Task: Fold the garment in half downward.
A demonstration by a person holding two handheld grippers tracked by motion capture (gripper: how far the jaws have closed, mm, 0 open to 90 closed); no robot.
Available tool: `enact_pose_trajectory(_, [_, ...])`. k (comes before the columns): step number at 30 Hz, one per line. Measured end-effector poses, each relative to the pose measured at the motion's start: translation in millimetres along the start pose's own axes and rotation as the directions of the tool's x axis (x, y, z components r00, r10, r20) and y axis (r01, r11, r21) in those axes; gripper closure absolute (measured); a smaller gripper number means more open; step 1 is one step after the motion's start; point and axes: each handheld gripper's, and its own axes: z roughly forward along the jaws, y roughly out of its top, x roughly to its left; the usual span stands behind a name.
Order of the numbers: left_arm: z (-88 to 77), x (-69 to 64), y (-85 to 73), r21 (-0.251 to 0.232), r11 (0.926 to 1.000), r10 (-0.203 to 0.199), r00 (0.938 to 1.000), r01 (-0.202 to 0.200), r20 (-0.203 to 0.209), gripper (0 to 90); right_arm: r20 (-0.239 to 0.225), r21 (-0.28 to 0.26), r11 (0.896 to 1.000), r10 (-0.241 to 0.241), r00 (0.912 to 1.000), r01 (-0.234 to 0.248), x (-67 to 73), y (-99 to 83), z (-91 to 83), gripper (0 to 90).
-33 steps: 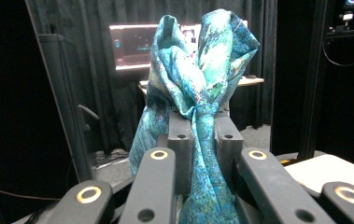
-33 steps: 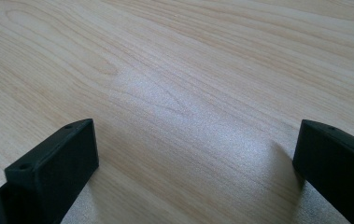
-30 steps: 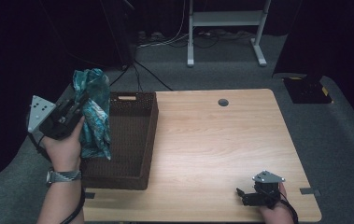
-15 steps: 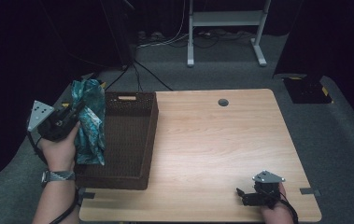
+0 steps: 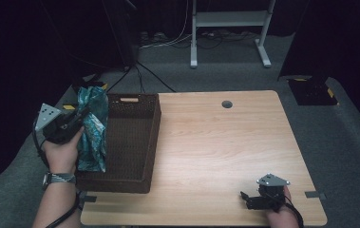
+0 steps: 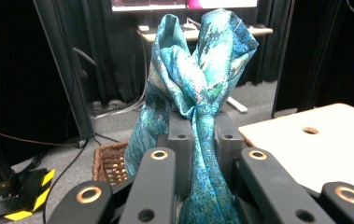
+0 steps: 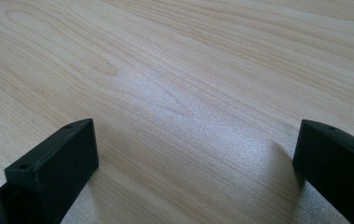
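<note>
A teal patterned cloth (image 5: pixel 92 130) hangs bunched at the left rim of a dark wicker basket (image 5: pixel 132 142) on the table's left side. My left gripper (image 5: pixel 80 118) is shut on it, held just left of the basket. In the left gripper view the cloth (image 6: pixel 200 84) rises between the two black jaws, pinched tight, and the basket's rim (image 6: pixel 107 161) shows below it. Low over the table near its front right corner, my right gripper (image 5: pixel 245 199) has its jaws spread wide with only bare wood (image 7: pixel 188 93) between them.
The light wooden table (image 5: pixel 225 147) has a small round hole (image 5: pixel 226 104) near its far edge. Cables and a white stand's legs (image 5: pixel 194 59) lie on the grey floor beyond. A black box (image 5: pixel 310 90) sits off the table's far right corner.
My left hand has come down and shifted left with the cloth, which now hangs lower against the basket's left rim. The right gripper has stayed put.
</note>
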Motion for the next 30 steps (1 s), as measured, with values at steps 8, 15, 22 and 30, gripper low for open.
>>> enact_pose_trajectory(8, [18.5,5.7,-11.9,0.058,0.9983,-0.007,0.9999,0.006,0.013,81.2,0.001,-0.001,1.000,0.000,1.0000,0.000,-0.4,-0.3,-0.3,0.0])
enact_pose_trajectory(15, [24.8,7.3,-23.8,0.095,0.9952,-0.023,0.9996,0.022,0.016,81.2,0.001,-0.001,1.000,0.000,1.0000,0.000,-0.4,-0.3,-0.3,0.0])
enact_pose_trajectory(22, [22.0,4.6,-25.2,0.131,0.9914,-0.004,0.9998,0.001,0.019,81.2,0.001,-0.001,1.000,0.000,1.0000,0.000,-0.4,-0.3,-0.3,0.0])
enact_pose_trajectory(30, [27.5,2.6,-31.2,0.217,0.9761,0.023,0.9997,-0.019,-0.012,81.1,-0.004,-0.001,1.000,-0.004,1.0000,0.004,-0.6,0.3,0.4,0.0])
